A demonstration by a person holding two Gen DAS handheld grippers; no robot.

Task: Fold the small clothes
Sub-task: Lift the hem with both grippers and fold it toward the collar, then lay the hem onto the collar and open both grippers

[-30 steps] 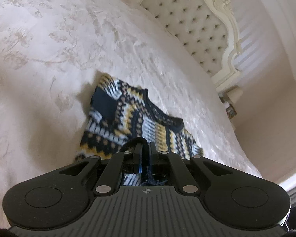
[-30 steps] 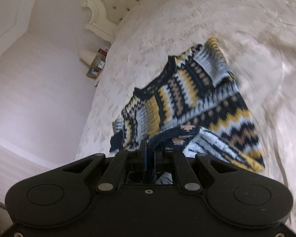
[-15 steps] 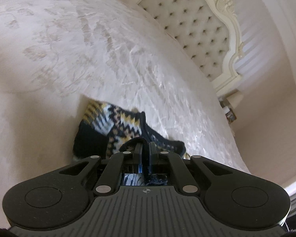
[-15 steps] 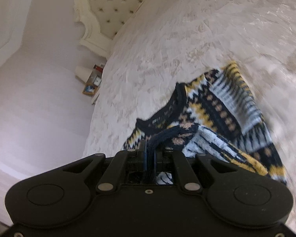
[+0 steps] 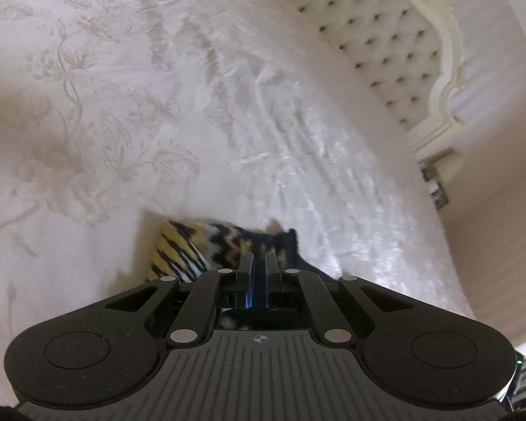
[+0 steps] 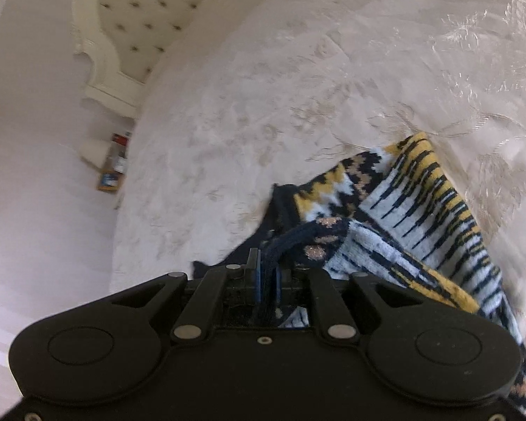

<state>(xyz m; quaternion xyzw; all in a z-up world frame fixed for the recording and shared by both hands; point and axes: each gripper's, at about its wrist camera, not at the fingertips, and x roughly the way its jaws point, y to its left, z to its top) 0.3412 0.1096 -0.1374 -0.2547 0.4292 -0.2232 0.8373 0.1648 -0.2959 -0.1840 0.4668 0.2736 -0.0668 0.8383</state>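
A small knitted sweater (image 6: 413, 210) with navy, yellow and white patterns lies on the cream bedspread (image 6: 298, 87). Its lower part is folded up over the rest. My right gripper (image 6: 267, 263) is shut on the sweater's navy edge. In the left wrist view my left gripper (image 5: 258, 258) is shut on another part of the dark edge, and only a strip of the sweater (image 5: 196, 242) shows beyond the fingers. The rest of it is hidden under both gripper bodies.
The bedspread (image 5: 157, 105) spreads wide ahead. A tufted cream headboard (image 5: 385, 35) stands at the far end. A bedside table with a lamp and small items (image 6: 110, 161) stands past the bed's edge by the wall.
Both grippers have carried the held sweater edge forward over the garment. The visible part of the sweater has shrunk in both views as the fold closes.
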